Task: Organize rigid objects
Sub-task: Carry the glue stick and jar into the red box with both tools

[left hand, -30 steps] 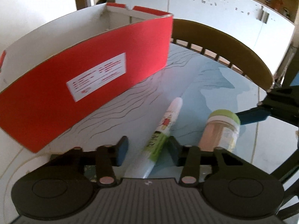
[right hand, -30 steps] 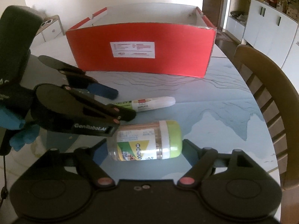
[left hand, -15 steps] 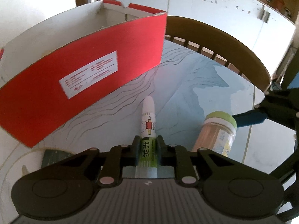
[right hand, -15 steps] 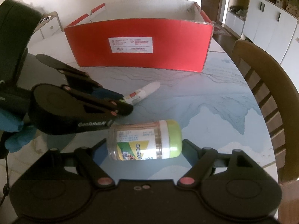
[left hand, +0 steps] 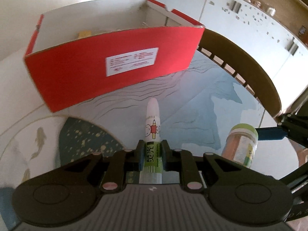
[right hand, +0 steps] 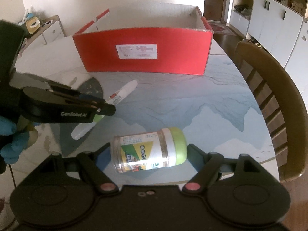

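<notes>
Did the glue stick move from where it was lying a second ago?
Yes. In the right wrist view the glue stick lay flat, parallel to the red box; now its white cap points toward it, clamped in the left gripper.

Daylight, fairly bright but hazy w/ low contrast. Glare washes the tabletop (right hand: 173,100) sheen. Red box (left hand: 107,77) edges motion-blurred. Strong fisheye bending at edges; near claw bodies dark, underexposed.

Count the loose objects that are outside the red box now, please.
2. The glue stick is clamped in the left gripper. The jar lies sideways between the right gripper fingers. The box may hide others.
</notes>
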The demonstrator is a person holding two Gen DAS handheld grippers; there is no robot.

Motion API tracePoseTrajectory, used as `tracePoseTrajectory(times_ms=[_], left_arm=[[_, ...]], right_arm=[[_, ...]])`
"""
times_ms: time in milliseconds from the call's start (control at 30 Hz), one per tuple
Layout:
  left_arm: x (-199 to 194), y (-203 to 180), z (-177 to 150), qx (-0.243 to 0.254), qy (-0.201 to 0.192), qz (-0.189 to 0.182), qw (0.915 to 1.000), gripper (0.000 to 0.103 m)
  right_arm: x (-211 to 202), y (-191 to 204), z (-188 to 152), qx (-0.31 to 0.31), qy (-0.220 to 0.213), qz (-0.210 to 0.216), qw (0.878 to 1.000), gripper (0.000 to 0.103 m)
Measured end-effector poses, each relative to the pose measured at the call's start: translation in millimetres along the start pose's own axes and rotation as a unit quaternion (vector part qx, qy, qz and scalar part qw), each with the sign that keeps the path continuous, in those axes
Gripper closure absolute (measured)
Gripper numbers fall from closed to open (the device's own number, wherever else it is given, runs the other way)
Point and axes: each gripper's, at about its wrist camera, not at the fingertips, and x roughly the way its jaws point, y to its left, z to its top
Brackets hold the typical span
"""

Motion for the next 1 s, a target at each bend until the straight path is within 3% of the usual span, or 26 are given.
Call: tracePoseTrajectory(times_ms=[433,1000], left_arm=[[-58.1,-4.7,17.2,-0.017,-0.028,0.029,0.999,0.086],[-103.6,-3.9,97.5,-0.013,-0.081,0.079,0.9935,0.086]], right_arm=[[-50.8,3.5,31.2,0.009,-0.021,0.024,0.999,0.021],[-78.0,-1.9,129.4,-0.028,-0.078,0.023,0.996,0.021]])
